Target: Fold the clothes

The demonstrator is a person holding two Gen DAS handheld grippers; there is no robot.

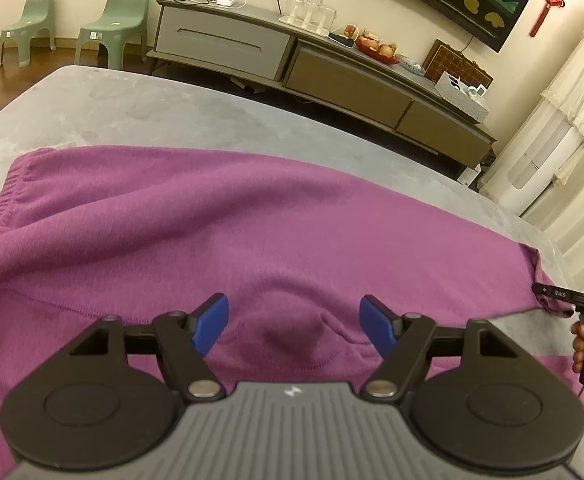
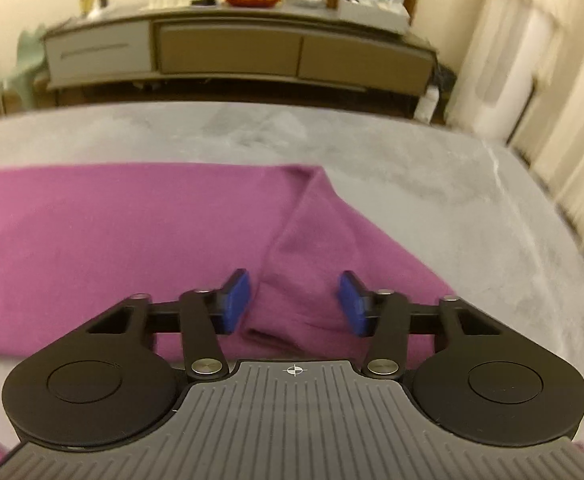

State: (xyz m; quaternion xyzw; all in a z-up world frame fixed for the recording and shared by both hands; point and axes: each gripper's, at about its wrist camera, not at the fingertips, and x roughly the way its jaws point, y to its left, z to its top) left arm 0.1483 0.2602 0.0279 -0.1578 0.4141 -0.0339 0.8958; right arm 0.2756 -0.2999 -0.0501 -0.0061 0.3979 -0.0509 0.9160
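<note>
Lying spread on grey bed (image 1: 140,112): purple garment (image 1: 172,232); both grippers (image 1: 293,326) (image 2: 295,304) released; sideboard (image 1: 331,76) beyond.

One purple garment (image 1: 220,232) lies on one grey bed (image 1: 140,108), filling the middle and lower left of the frame. Two green plastic chairs (image 1: 114,20) stand side by side at the upper left. One long low cabinet (image 1: 292,60) crosses the top, showing three drawer fronts. Two grippers: the left gripper (image 1: 293,326) at bottom centre, the right gripper (image 2: 293,302) likewise in its own view, each with two blue pads
</note>
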